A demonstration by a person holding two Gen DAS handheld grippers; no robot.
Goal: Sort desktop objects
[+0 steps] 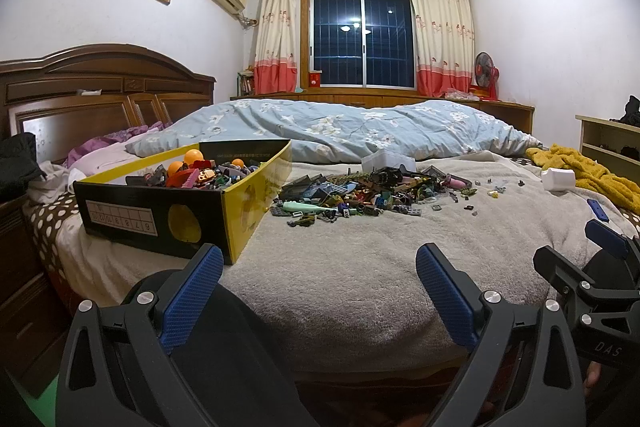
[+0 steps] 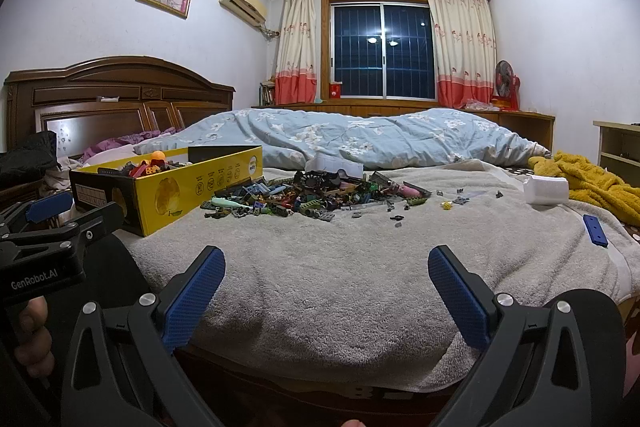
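- Left wrist view: the left gripper [image 1: 320,267] hangs wide open and empty over a grey blanket [image 1: 340,267]; a pile of toy bricks [image 1: 360,193] lies ahead, beside a yellow cardboard box [image 1: 240,211] of bricks.
- Right wrist view: the right gripper [image 2: 326,271] is likewise spread wide, holding nothing; the brick pile [image 2: 304,197] sits well ahead.

Light: bright ceiling glow | window dark, reflections | focus sharp | edges fisheye-bent

Left claw [image 1: 320,263] and right claw [image 2: 326,265] gape wide (both empty), tilted slightly downward.
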